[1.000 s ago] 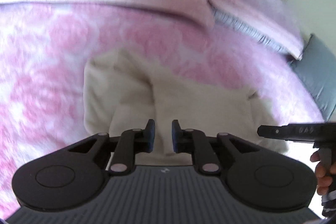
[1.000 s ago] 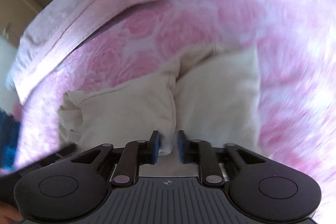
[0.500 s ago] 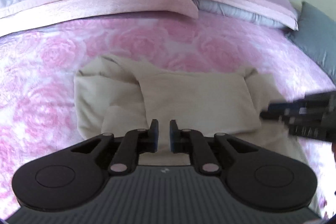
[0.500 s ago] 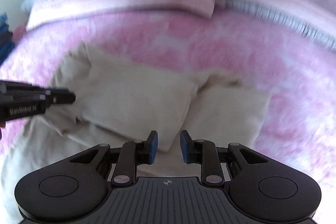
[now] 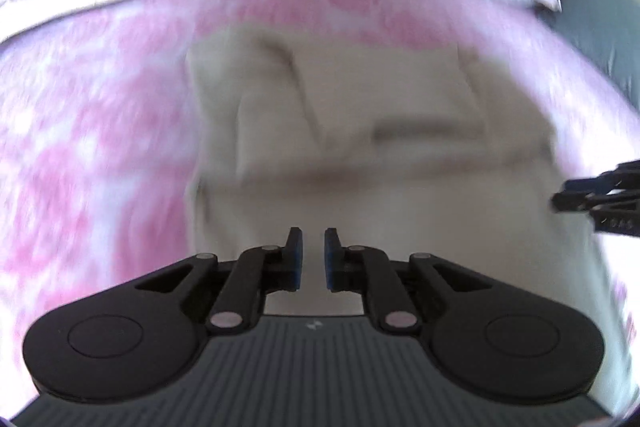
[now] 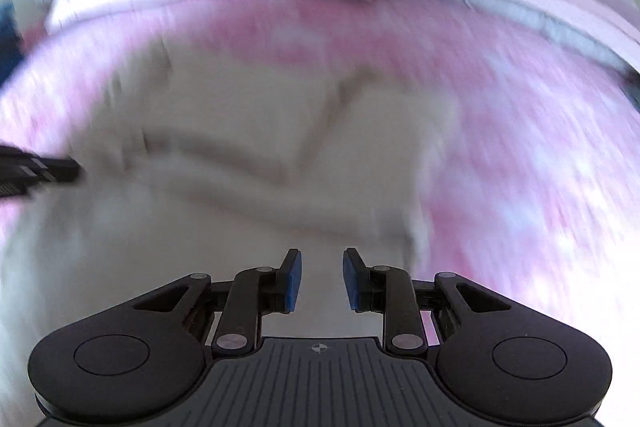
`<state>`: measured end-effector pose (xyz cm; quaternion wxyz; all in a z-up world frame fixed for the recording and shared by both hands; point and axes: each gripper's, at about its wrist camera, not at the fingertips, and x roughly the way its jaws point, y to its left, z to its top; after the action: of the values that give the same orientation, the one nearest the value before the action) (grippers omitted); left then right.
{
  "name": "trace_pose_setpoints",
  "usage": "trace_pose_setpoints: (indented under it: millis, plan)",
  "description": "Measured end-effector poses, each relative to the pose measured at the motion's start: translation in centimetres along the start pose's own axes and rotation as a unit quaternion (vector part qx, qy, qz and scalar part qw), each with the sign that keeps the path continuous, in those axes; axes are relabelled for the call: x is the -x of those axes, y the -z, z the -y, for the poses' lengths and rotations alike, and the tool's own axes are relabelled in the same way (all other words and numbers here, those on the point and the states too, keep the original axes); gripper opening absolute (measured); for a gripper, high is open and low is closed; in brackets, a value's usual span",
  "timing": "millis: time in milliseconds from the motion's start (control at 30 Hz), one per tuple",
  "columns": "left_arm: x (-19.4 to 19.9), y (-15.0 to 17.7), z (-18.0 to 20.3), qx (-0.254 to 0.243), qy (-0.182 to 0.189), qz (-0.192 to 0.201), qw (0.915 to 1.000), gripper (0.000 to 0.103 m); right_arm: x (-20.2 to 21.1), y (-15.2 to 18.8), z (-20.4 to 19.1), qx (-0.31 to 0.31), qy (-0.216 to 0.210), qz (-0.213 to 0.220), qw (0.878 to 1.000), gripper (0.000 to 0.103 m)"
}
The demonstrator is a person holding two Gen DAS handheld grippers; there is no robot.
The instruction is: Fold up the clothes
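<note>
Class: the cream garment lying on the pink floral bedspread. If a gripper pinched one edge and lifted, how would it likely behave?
The cream garment would probably droop, since it already lies in soft folds and creases. It looks light, so one pinch may lift it. On the yielding pink bedspread, a push would likely bunch it rather than slide it.

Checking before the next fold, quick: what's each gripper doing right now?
Left gripper: jaws a narrow gap apart, empty, over the cream garment.
Right gripper: open, empty.
</note>
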<state>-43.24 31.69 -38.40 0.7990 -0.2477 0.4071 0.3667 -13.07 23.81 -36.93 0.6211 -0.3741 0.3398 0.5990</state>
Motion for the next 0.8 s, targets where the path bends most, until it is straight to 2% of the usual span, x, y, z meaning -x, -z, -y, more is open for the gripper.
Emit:
trace_pose_setpoints:
  millis: [67, 167, 367, 433, 467, 567, 633, 667, 767, 800]
  plan:
    - [1.6, 2.8, -0.4, -0.010, 0.001, -0.002, 1.0000, 0.009, 1.3, 3.7, -0.9, -0.003, 0.031, -0.016, 0.999, 0.026]
    - [4.6, 6.9, -1.2, 0.008, 0.011, -0.019, 0.9997, 0.008, 4.2, 8.3, -2.0, -0.030, 0.058, -0.037, 0.997, 0.026]
    - [10.0, 13.2, -1.4, -0.007, 0.007, -0.064, 0.9979, 0.008, 9.6, 14.9, -2.8, -0.106, 0.058, -0.107, 0.987, 0.026]
    - [11.4, 13.7, -1.4, -0.006, -0.009, -0.072, 0.9973, 0.008, 10.4, 14.8, -3.1, -0.102, 0.065, -0.124, 0.985, 0.026]
    - [12.1, 13.8, -1.7, 0.008, -0.013, -0.067, 0.9977, 0.007, 10.9, 14.1, -3.1, -0.101, 0.070, -0.115, 0.986, 0.026]
    - [13.4, 13.7, -1.7, 0.036, -0.007, -0.017, 0.9992, 0.008, 12.0, 12.1, -3.2, -0.100, 0.066, -0.050, 0.992, 0.026]
    - [13.0, 13.9, -0.8, 0.028, -0.005, -0.005, 0.9996, 0.008, 11.7, 11.5, -3.6, -0.084, 0.047, -0.025, 0.995, 0.026]
    - [12.6, 14.3, -0.2, 0.024, -0.008, -0.011, 0.9996, 0.008, 11.3, 11.6, -3.8, -0.073, 0.036, -0.019, 0.997, 0.026]
    - [11.4, 16.2, 1.2, 0.042, -0.047, -0.074, 0.9953, 0.007, 9.7, 14.8, -4.2, -0.047, 0.022, -0.068, 0.996, 0.026]
    - [12.1, 17.0, 1.5, 0.062, -0.055, -0.071, 0.9940, 0.007, 10.3, 16.1, -4.3, -0.038, 0.018, -0.055, 0.998, 0.025]
